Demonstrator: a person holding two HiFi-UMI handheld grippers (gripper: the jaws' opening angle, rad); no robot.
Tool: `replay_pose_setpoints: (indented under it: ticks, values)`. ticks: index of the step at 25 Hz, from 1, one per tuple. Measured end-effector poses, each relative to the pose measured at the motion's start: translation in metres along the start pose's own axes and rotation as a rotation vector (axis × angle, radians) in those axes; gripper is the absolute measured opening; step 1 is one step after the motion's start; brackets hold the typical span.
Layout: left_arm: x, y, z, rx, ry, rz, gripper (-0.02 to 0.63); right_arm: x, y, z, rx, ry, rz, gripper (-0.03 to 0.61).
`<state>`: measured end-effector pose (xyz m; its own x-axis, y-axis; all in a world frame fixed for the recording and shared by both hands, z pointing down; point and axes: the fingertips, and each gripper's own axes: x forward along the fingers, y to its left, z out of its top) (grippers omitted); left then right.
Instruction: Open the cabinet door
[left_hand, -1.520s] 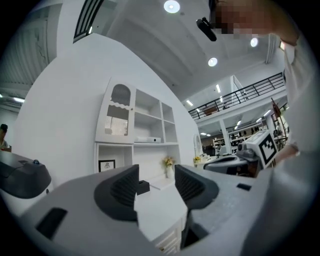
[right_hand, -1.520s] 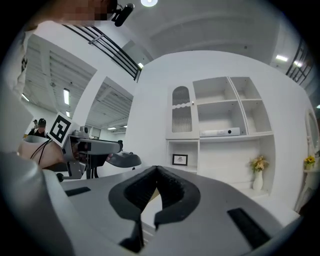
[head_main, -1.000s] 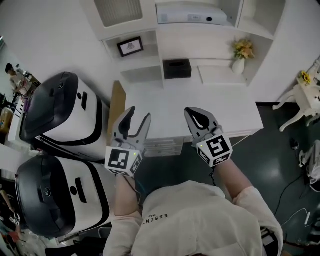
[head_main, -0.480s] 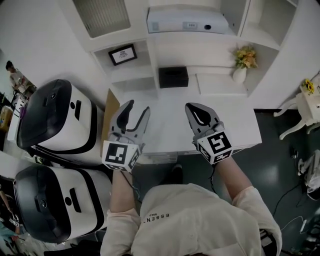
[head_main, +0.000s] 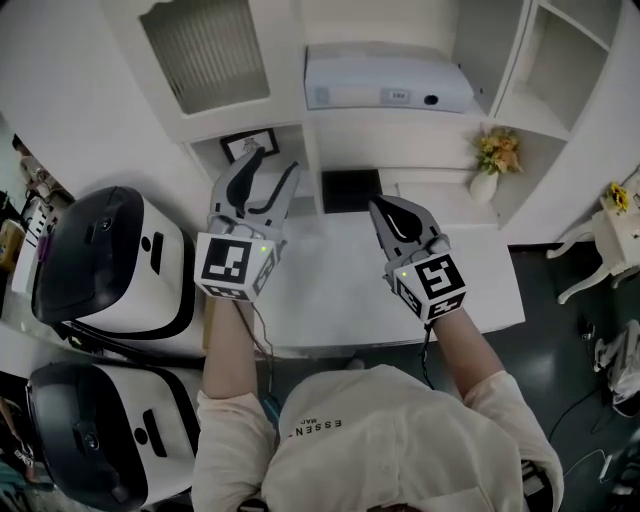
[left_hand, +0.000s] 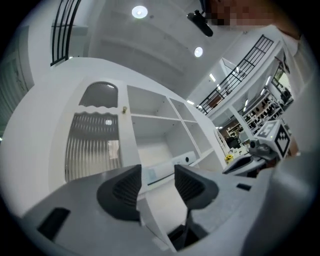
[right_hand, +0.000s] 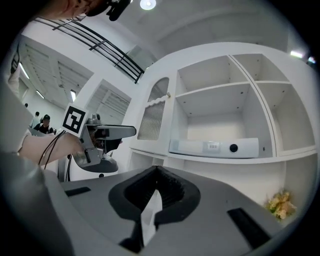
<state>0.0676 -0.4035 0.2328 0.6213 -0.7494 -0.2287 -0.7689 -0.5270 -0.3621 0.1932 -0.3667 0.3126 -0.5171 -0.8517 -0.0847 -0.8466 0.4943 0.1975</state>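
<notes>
The cabinet door (head_main: 205, 55) is white with a ribbed glass pane and stands closed at the upper left of the shelf unit. In the left gripper view the door (left_hand: 95, 145) shows a small knob (left_hand: 124, 108) on its right edge. My left gripper (head_main: 273, 165) is raised below the door, apart from it, open with nothing between its jaws (left_hand: 157, 182). My right gripper (head_main: 385, 210) hangs over the desk to the right, shut and empty (right_hand: 155, 187). From the right gripper view the door (right_hand: 152, 120) lies upper left of centre.
A white projector-like box (head_main: 388, 80) lies on the middle shelf. Below are a small framed picture (head_main: 248, 145), a black box (head_main: 350, 190) and a vase of flowers (head_main: 490, 165). A white desk (head_main: 400, 290) runs in front. Two large black-and-white machines (head_main: 100, 260) stand left.
Both grippers have risen toward the shelves, the left one more, up under the cabinet door. The view has tilted upward. Jaw states are unchanged.
</notes>
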Motion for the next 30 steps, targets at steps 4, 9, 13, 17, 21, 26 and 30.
replay_pose_setpoints:
  ticks: [4,9,13,17,21,26,30]
  values:
    - [0.036,0.028,0.021,0.031,-0.054,0.006,0.206,0.025,-0.01,0.014,-0.032,-0.033,0.003,0.015]
    - [0.074,0.065,0.052,0.106,-0.12,0.033,0.206,0.049,-0.026,0.029,-0.058,-0.064,-0.004,0.015]
    - [0.096,0.093,0.086,0.142,-0.186,0.057,0.206,0.06,-0.037,0.029,-0.067,-0.062,0.003,0.015]
    - [0.117,0.11,0.113,0.196,-0.232,0.086,0.206,0.067,-0.043,0.029,-0.055,-0.064,0.024,0.015]
    - [0.137,0.118,0.133,0.229,-0.241,0.081,0.206,0.075,-0.044,0.034,-0.079,-0.073,0.066,0.015]
    - [0.155,0.136,0.164,0.28,-0.223,0.175,0.206,0.075,-0.05,0.035,-0.082,-0.08,0.08,0.015]
    - [0.167,0.145,0.186,0.328,-0.218,0.219,0.206,0.073,-0.056,0.034,-0.084,-0.078,0.088,0.015]
